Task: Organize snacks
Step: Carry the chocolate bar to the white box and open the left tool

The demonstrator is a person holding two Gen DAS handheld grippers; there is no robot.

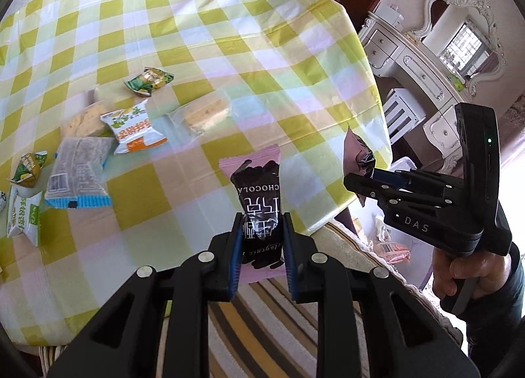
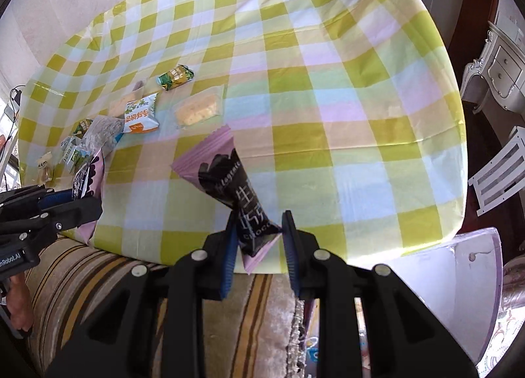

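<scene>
My left gripper is shut on a pink-and-black chocolate bar packet, held above the near edge of the checked table. My right gripper is shut on a second pink-and-black chocolate packet, which leans up and to the left over the table's near edge. The right gripper also shows at the right of the left wrist view, the left gripper at the left of the right wrist view. Several snack packets lie at the table's left, among them a white-and-orange packet and a clear-wrapped yellow cake.
A grey-and-blue packet, green-gold packets and a white-green packet lie at the left. A striped sofa lies below the grippers. A white dresser with mirror and a white stool stand to the right.
</scene>
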